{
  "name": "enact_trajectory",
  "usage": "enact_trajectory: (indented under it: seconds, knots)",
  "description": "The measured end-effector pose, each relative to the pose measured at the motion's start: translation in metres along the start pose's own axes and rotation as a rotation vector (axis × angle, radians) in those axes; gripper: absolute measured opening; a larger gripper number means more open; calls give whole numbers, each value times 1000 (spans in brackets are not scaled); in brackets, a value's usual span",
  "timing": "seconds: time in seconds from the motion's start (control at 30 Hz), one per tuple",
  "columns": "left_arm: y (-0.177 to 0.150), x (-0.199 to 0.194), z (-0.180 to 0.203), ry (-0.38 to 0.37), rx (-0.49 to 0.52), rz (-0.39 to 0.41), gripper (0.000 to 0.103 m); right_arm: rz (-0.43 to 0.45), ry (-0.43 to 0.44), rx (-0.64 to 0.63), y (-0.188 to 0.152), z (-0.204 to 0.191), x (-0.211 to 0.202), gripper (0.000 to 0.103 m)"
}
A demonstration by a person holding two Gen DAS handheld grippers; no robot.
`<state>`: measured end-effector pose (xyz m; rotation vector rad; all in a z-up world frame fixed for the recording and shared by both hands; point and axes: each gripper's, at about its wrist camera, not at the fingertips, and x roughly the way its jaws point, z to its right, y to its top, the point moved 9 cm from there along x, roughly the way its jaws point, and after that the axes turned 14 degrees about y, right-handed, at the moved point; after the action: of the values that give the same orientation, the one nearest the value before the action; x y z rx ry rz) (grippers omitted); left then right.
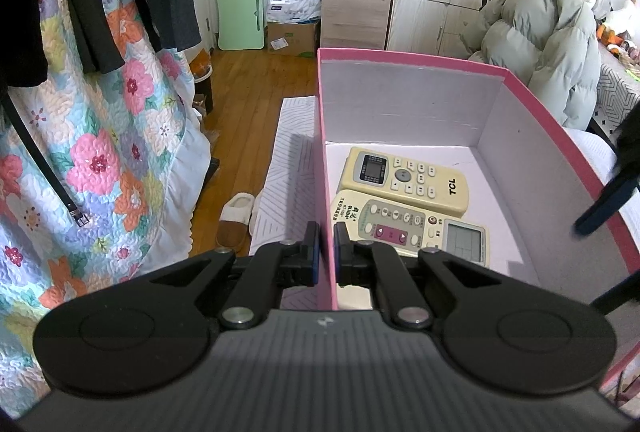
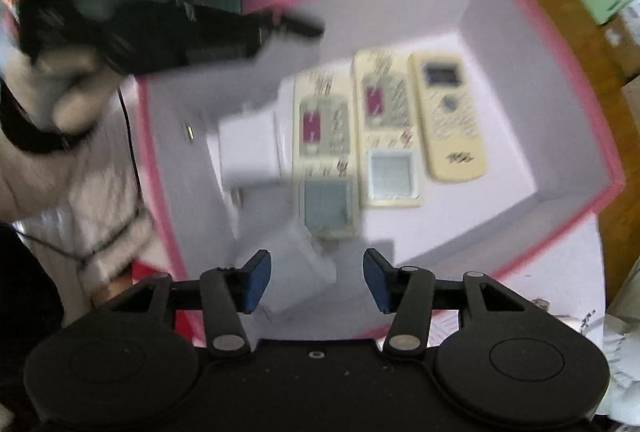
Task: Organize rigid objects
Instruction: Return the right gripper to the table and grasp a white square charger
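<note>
Three cream remote controls [image 2: 388, 127] lie side by side on the floor of the pink box [image 2: 568, 79], beside a white adapter [image 2: 250, 151]. The left hand-held gripper [image 1: 326, 250] is clamped on the box's wall. The right hand-held gripper [image 2: 316, 280] gapes wide, nothing held, above the box's near edge.

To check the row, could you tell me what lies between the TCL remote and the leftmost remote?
A third cream remote with a pink panel, seen in the right wrist view.
</note>
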<state>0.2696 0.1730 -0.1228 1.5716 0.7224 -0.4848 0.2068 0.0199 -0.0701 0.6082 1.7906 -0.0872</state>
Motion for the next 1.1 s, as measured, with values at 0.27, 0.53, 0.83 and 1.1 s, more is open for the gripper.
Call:
enact_trajectory:
  seconds: [0.27,0.53,0.83,1.1]
  knots:
    - [-1,-1,1,0,-5,-7,6,94,-88,141,-56,-10,-57,62]
    - [-1,0,1,6,5,-19,6,240,-120,433,-151,37,-70,63]
    - [-1,0,1,2,0,-23,6,202,-178,555,-217,74,-22,63]
    - [-1,-1,1,1,2,-21,6,129,-210,525,-218,81,10,76]
